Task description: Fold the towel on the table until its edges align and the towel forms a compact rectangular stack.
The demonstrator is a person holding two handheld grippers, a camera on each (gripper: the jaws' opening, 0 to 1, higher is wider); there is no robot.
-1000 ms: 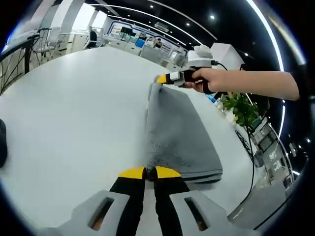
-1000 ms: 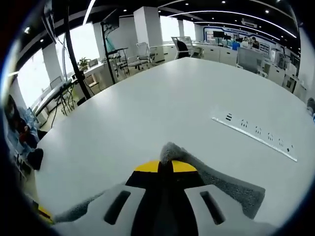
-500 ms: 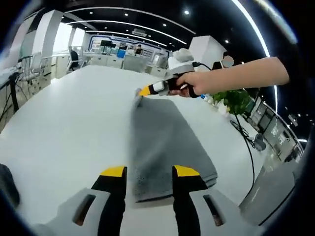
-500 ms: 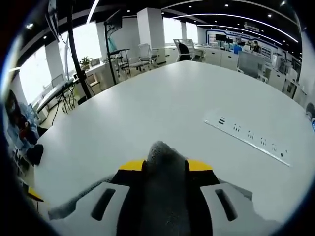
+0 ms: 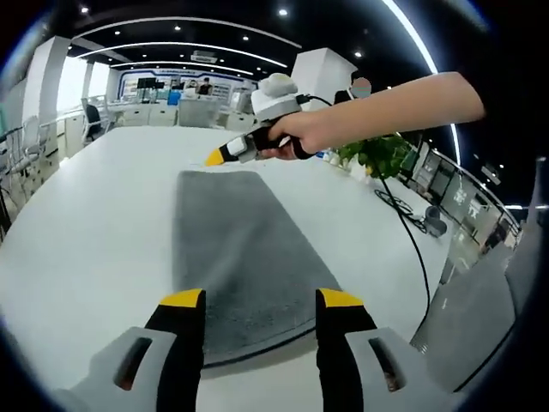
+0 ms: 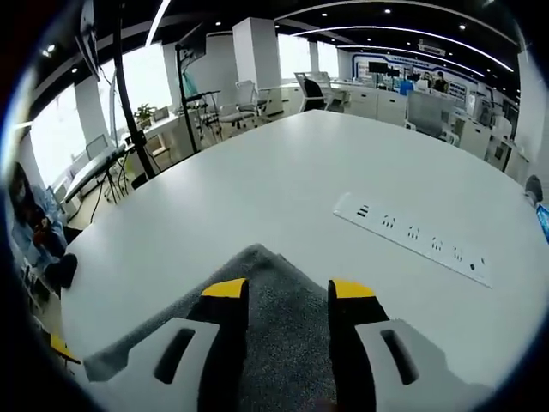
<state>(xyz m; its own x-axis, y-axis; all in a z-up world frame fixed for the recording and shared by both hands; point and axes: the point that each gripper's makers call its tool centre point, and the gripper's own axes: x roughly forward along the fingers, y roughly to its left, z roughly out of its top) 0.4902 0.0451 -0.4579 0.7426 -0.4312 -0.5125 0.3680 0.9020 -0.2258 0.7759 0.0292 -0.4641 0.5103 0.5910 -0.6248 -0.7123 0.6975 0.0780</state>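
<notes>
The left gripper (image 5: 259, 300) hangs with its jaws spread wide over the near end of the folded grey towel (image 5: 233, 249) on the white desk (image 5: 94, 223). Beyond the towel's far end hovers the right gripper (image 5: 216, 156) (hand-held, yellow-tipped), just above it.

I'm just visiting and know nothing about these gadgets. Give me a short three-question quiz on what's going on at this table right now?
1. True or false: the left gripper is clamped on the folded grey towel.
2. What lies on the white table beyond the right gripper: A) a white power strip, B) a red mug, C) a laptop?
3. Fill in: the right gripper's jaws are ____.

Key: 1 false, both jaws stand apart above the towel; 2 A; 3 open.
</notes>
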